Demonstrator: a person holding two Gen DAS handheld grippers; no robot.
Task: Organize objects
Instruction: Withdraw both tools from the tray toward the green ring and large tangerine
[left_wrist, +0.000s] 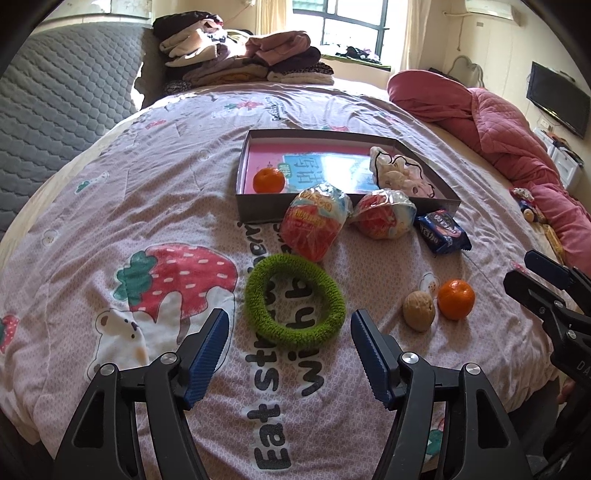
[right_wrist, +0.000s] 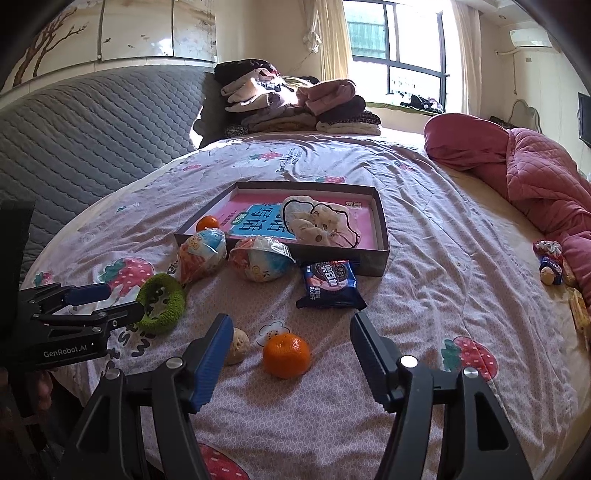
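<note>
Looking down our left gripper (left_wrist: 290, 325), we see its jaws spread wide with nothing between the blue pads; the green fuzzy ring (left_wrist: 294, 301) lies flat on the bedspread (left_wrist: 110, 184) just beyond the fingertips, not touched by them. Our right gripper (right_wrist: 291, 334) also stands wide apart and empty, and the loose tangerine (right_wrist: 287, 355) sits on the cover in the gap ahead of its pads, clear of both. A walnut (right_wrist: 236, 345) lies just beside that tangerine, partly hidden behind the left pad in the right wrist view.

Farther up the bed, two net-wrapped snack cups (left_wrist: 316, 227) (left_wrist: 386, 214) lean against the near wall of the shallow box (left_wrist: 258, 212), and a dark blue biscuit packet (left_wrist: 443, 230) lies near the box's right corner. Inside the box we find a second tangerine (left_wrist: 269, 180) in the near left corner and a cream scrunchie-like cloth piece (left_wrist: 400, 171) toward the right, on a pink and blue printed bottom.

Beyond that we see a folded pile of clothes (left_wrist: 243, 55) at the head of the bed, a grey quilted headboard (left_wrist: 62, 81) on the left, and a pink quilt (left_wrist: 495, 118) bunched along the right edge. A few small wrapped items (right_wrist: 552, 264) lie beside the quilt.
</note>
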